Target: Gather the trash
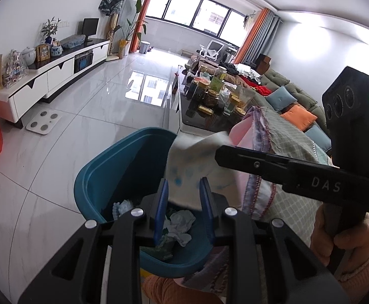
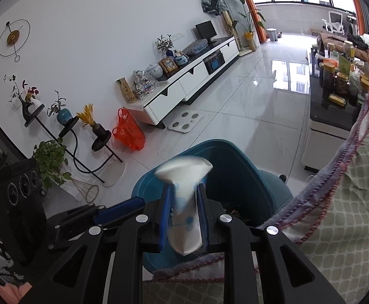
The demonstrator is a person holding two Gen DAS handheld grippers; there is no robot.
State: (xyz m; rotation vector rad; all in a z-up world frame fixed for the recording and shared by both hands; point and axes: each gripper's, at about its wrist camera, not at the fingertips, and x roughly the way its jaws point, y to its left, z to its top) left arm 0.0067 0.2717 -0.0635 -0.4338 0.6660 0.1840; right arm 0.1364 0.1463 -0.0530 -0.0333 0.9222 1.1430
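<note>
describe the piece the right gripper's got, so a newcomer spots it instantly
Start at the teal bin on the white tile floor. Above its opening, the right gripper pinches a white wrapper with pale blue dots. The scraps in the bin lie loose; only this piece is held.

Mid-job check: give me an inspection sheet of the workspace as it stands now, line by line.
Surface: glossy white tile floor; the bin stands on it beside a blanket-draped seat.
Job's things: teal trash bin, open, with crumpled paper and other scraps inside; white blue-dotted wrapper held over the bin's mouth.
Clutter: orange plastic bag and white bathroom scale on the floor; coffee table crowded with jars.
Grippers: right gripper shut on the wrapper; left gripper open, empty, above the bin.
Cables: nothing seen.
Surroundings: TV cabinet, sofa with cushions, checked blanket, plant stand, windows.
</note>
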